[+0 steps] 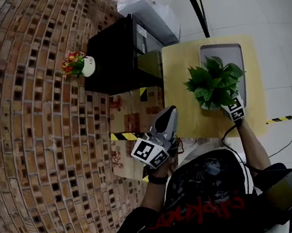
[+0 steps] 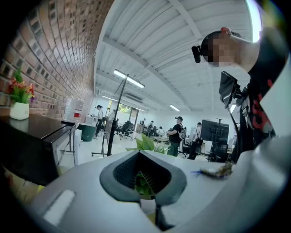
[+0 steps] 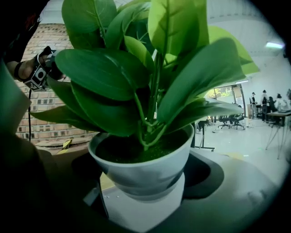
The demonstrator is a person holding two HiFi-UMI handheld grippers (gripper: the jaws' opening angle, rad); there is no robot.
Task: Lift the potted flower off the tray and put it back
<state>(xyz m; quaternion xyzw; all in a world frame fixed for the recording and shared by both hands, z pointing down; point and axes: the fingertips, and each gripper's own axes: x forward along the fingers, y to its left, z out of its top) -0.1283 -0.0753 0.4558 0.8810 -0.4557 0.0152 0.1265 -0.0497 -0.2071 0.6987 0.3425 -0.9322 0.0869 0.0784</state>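
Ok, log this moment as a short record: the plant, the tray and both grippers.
plant: green leafy plant in a white round pot, over the tray's near end
tray: grey rectangular tray on the yellow wooden table
right gripper: jaws closed on the white round pot
left gripper: jaws together, empty, held off the table
pot lifted or resting: cannot tell

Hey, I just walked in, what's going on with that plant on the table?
A person is working with a gripper in each hand. The right gripper is closed on the pot of the potted plant, at the near end of the grey tray on the yellow table. I can't tell whether the pot is lifted or resting. The left gripper is shut, empty and held back near the person's body.
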